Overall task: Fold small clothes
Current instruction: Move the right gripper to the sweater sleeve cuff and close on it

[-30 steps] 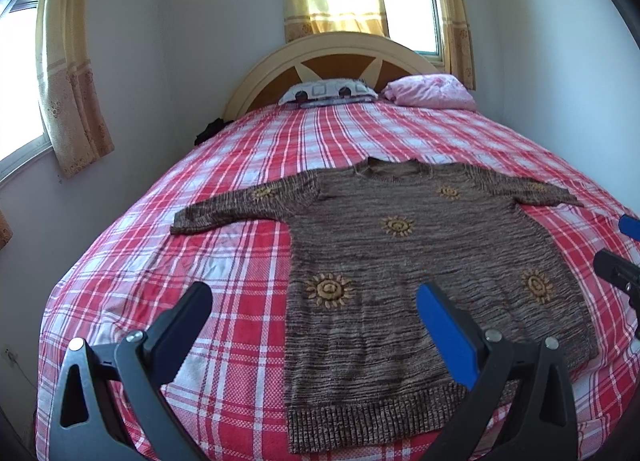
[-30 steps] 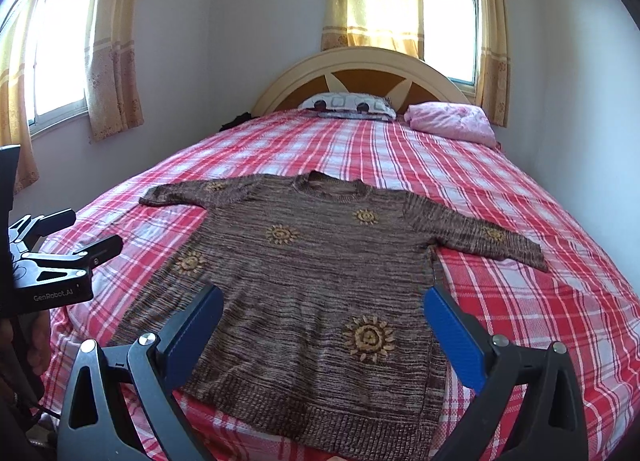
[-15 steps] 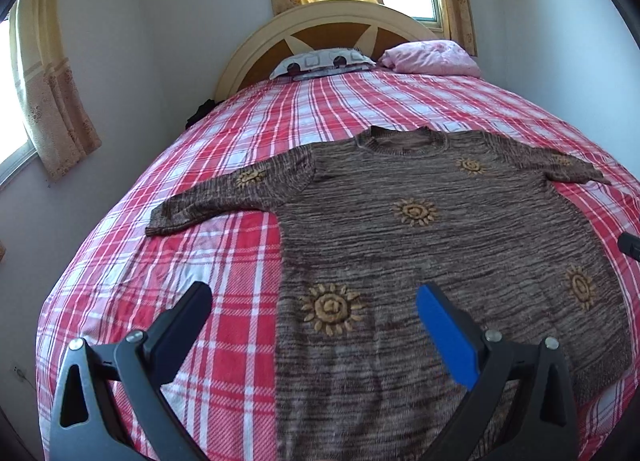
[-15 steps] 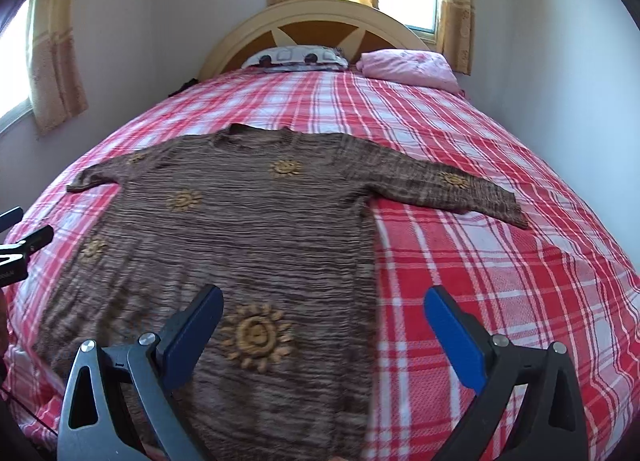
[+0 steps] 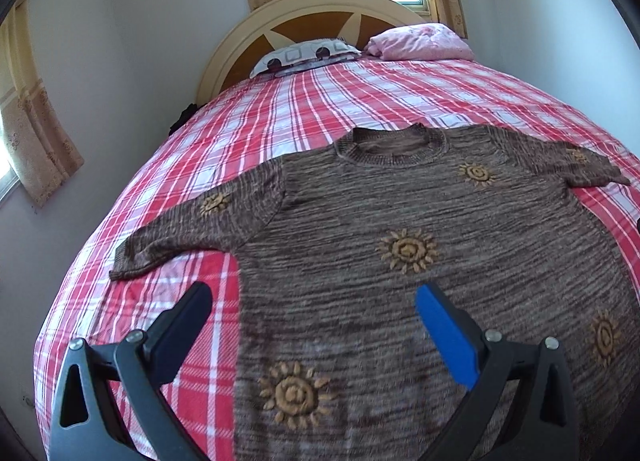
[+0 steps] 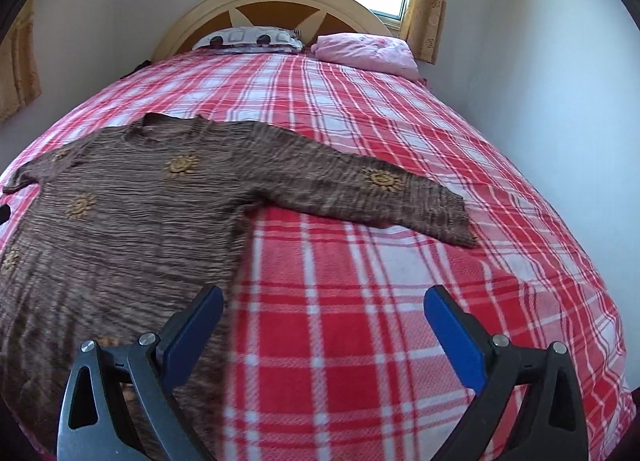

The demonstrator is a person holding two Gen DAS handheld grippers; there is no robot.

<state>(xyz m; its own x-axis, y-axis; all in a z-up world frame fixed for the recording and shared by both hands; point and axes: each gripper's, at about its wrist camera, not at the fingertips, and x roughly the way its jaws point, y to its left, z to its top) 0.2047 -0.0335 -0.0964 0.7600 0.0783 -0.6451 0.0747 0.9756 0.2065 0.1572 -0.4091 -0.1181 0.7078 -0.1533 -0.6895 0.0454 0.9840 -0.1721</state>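
Note:
A brown knitted sweater [image 5: 420,229] with yellow sun patterns lies flat and spread out on the bed, sleeves out to both sides. My left gripper [image 5: 312,301] hovers open over the sweater's left side edge, with its left sleeve [image 5: 192,229] ahead to the left. In the right wrist view the sweater [image 6: 120,221] fills the left half, and its right sleeve [image 6: 380,197] stretches across the middle. My right gripper [image 6: 320,301] hangs open over the bedspread just right of the sweater's side edge. Neither gripper holds anything.
The bed has a red and white plaid cover [image 6: 400,301]. A patterned pillow [image 5: 304,55] and a pink folded blanket [image 5: 420,41] lie by the arched headboard [image 5: 312,17]. White walls stand close on both sides of the bed, with curtained windows.
Both grippers have moved forward and lower over the bed. The left now looks toward the left sleeve, the right has swung right toward the right sleeve. The sweater has not moved.

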